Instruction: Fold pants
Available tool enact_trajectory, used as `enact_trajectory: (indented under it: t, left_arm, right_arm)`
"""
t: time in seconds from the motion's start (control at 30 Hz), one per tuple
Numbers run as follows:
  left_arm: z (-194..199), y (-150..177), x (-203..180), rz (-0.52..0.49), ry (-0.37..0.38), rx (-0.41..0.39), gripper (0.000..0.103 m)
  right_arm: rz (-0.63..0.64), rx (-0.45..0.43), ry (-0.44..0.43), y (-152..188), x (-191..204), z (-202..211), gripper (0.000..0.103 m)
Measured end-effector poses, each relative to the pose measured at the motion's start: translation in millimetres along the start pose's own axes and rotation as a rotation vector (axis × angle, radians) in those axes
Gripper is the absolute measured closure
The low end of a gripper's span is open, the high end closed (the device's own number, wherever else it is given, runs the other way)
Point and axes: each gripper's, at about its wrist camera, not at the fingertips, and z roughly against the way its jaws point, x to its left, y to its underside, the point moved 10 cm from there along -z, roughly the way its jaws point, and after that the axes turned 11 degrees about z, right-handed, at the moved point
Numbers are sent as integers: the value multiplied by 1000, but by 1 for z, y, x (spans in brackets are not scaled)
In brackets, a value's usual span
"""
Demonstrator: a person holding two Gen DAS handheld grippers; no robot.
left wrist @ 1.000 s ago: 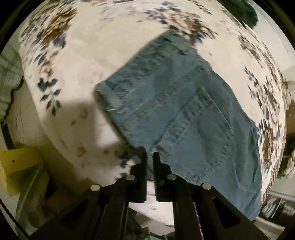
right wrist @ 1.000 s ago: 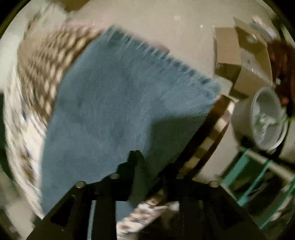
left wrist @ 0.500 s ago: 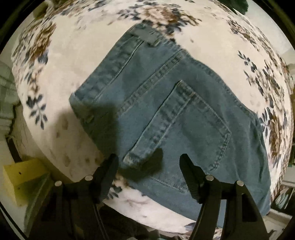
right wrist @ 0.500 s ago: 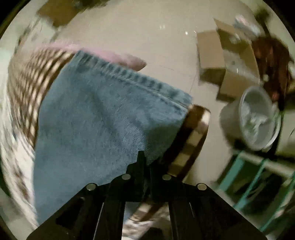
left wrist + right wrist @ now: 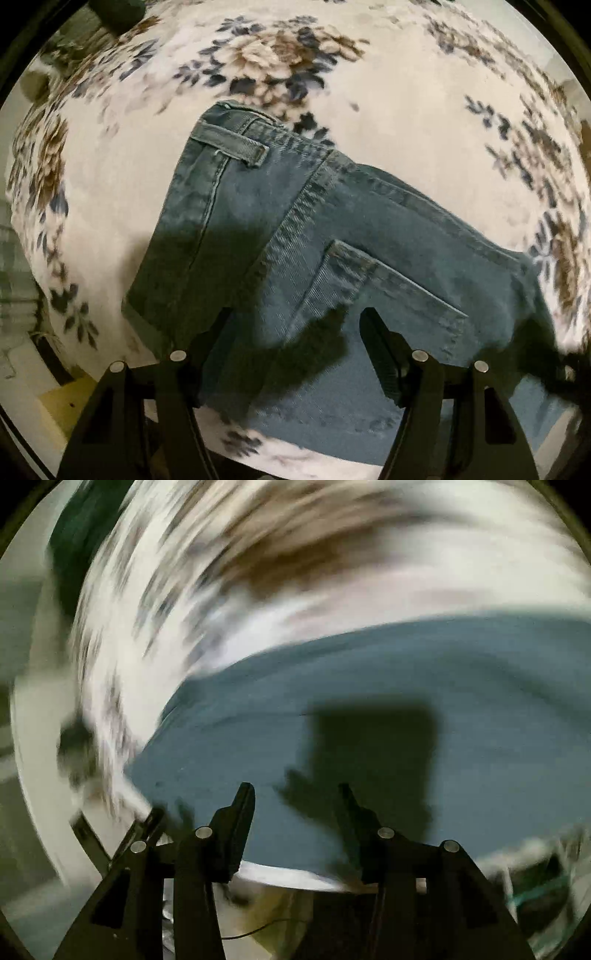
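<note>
Blue denim pants [image 5: 332,236] lie flat on a floral cloth [image 5: 406,122], back side up, with a belt loop [image 5: 232,146] and a back pocket [image 5: 380,291] showing. My left gripper [image 5: 295,325] is open and empty, hovering low over the waist and pocket area. In the blurred right wrist view the denim [image 5: 369,686] spreads across the cloth [image 5: 295,576]. My right gripper [image 5: 295,794] is open and empty just above the near edge of the denim.
The floral cloth covers a round table whose edge [image 5: 44,295] curves down the left of the left wrist view. A yellow object [image 5: 62,402] sits below that edge. A dark green item [image 5: 118,14] lies at the far top left.
My left gripper, open since half a second ago, has moved in closer over the pants. My right gripper has let go of the denim edge, opened, and swung fast toward the table.
</note>
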Motion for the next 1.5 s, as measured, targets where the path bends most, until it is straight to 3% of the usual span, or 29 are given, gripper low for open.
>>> enact_trajectory:
  t: [0.07, 0.1, 0.2, 0.27, 0.37, 0.43, 0.53, 0.57, 0.67, 0.77, 0.9, 1.0, 1.07, 1.1, 1.2, 1.37, 1.4, 1.47, 1.5]
  left_arm:
    - [-10, -10, 4, -11, -17, 13, 36]
    - [-15, -13, 5, -14, -20, 21, 36]
    - [-24, -17, 14, 1, -5, 47, 36]
    - [-22, -19, 21, 17, 11, 61, 36]
    - [-15, -20, 35, 40, 27, 67, 36]
    - [-13, -17, 50, 57, 24, 69, 36]
    - [-12, -14, 65, 78, 27, 64, 36]
    - [-12, -12, 69, 82, 15, 56, 36]
    - [-6, -8, 88, 139, 12, 46, 36]
    - [0, -5, 111, 194, 12, 26, 36]
    - [-9, 11, 148, 282, 38, 75, 36]
    - [-22, 12, 149, 376, 94, 95, 37]
    - [-28, 7, 145, 381, 121, 84, 51]
    - [-29, 8, 146, 370, 130, 68, 68]
    - [-28, 0, 143, 301, 66, -4, 85]
    - [-15, 3, 134, 255, 57, -33, 88]
    - [-12, 5, 135, 242, 49, -34, 88]
    - [-13, 5, 136, 235, 45, -24, 87]
    - [-16, 5, 133, 229, 40, -9, 87]
  right_arm:
    - [40, 29, 27, -24, 17, -25, 57]
    - [41, 11, 80, -42, 17, -30, 62]
    - [-27, -98, 117, -83, 3, -12, 71]
    - [-71, -131, 112, -96, -6, 4, 71]
    - [-57, -123, 50, -90, 4, 25, 70]
    - [-18, -66, 35, -75, 17, 26, 69]
    - [7, 27, 11, -48, 32, -2, 69]
    - [2, 31, 41, -48, 25, -14, 69]
    - [-9, -60, 159, -53, 0, -18, 78]
    - [-89, -166, 110, -56, -5, 11, 75]
    - [-97, -215, 88, -8, -24, 50, 58]
    - [-184, -214, 112, 49, -66, 65, 58]
    - [-270, -208, 111, 88, -88, 58, 58]
    - [-341, -207, 93, 112, -106, 59, 58]
    - [-517, -199, 44, 165, -141, 44, 58]
    - [-686, -234, -26, 201, -179, 18, 58]
    - [-692, -253, -40, 199, -183, 16, 63]
    - [-684, -285, 12, 198, -190, 15, 89]
    - [-681, -289, 26, 200, -190, 14, 90]
